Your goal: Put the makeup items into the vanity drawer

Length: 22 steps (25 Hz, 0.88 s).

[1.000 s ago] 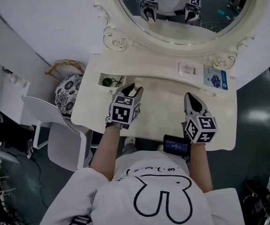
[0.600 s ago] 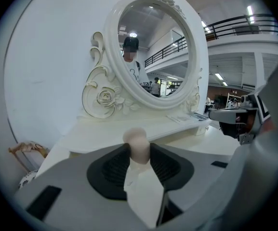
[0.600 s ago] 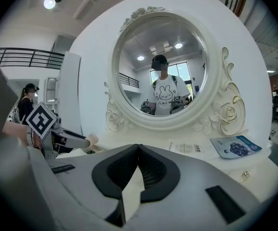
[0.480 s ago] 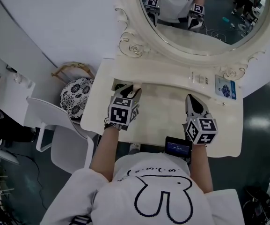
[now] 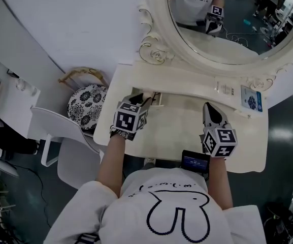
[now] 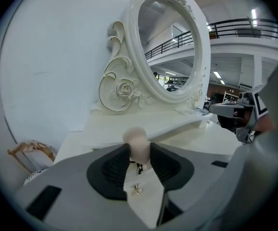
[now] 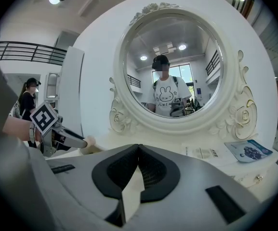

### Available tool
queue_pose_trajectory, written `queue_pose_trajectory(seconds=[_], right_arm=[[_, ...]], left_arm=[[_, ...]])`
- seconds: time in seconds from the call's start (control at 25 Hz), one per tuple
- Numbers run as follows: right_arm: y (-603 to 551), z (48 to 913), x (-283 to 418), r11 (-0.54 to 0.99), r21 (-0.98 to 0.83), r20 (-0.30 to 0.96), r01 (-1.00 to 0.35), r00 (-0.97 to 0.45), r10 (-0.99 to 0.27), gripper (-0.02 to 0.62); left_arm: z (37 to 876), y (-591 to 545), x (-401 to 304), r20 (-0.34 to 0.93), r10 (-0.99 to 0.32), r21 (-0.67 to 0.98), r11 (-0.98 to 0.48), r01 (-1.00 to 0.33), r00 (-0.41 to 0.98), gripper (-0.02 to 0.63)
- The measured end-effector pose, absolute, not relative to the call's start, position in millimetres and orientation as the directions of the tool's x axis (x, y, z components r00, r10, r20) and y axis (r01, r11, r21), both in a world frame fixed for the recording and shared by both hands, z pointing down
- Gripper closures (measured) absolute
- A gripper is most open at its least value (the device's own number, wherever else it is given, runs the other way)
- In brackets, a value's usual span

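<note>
Makeup item [image 6: 136,139], pale, rounded and egg-like, sits pinched between the 2 dark pads of the left hand-held gripper [image 6: 136,150]. The jaws stand partly apart and press on its 2 sides, and its rounded top pokes out above their tips. In the head view the left hand-held gripper [image 5: 143,99] points down and away from the person, with the makeup item [image 5: 148,95] at its tip.

Just below and ahead of those jaws is the vanity drawer [image 6: 146,196], whose white front carries a small gold knob [image 6: 137,190]. From above, the drawer [image 5: 158,100] is an open slot at the counter's left end, right under the gripper's tip, with something dark inside that I cannot identify.

Well to the right of the left one, the right hand-held gripper [image 7: 139,148] has its 2 jaws closed against each other with nothing between them. It hangs over the bare counter [image 5: 179,128], as the head view of this gripper [image 5: 206,107] shows.

Beyond both grippers rises the oval mirror [image 5: 227,34] in its carved white frame. A blue card [image 5: 250,99] and a white leaflet [image 5: 225,89] lie ahead of the right gripper on the raised ledge. Behind the right gripper, at the counter's near edge, sits a small dark device [image 5: 195,161] with a lit screen. Left of the left gripper, off the counter, stand a patterned stool [image 5: 85,103] and a white chair [image 5: 60,136].
</note>
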State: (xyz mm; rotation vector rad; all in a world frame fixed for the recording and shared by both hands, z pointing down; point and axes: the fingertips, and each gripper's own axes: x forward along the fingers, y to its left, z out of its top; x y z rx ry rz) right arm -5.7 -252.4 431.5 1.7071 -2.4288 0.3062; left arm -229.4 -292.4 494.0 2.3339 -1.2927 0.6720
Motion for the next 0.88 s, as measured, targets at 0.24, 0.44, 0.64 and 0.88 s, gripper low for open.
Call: queue_pose_trajectory(seconds=[0.24, 0.44, 0.64, 0.88], right_arm=[[-254, 439, -18, 0.319, -0.078, 0.263, -0.945, -0.328, -0.907, 0.581], [-252, 444, -21, 0.298, -0.071, 0.282, -0.952, -0.305, -0.910, 0.581], [-249, 449, -20, 0.269, -0.071, 0.297, -0.961, -0.278, -0.914, 0.582], [-247, 450, -23, 0.248, -0.066, 0.304, -0.967, -0.256, -0.917, 0.581]], left_arm=[[508, -297, -237, 0.613, -0.640, 0.106, -0.515, -0.851, 0.464, 0.437], [523, -297, -237, 0.648, -0.592, 0.118, -0.543, -0.831, 0.479, 0.434], [535, -301, -237, 0.677, -0.562, 0.122, -0.551, -0.826, 0.475, 0.431], [537, -305, -238, 0.672, -0.556, 0.142, -0.552, -0.822, 0.489, 0.399]])
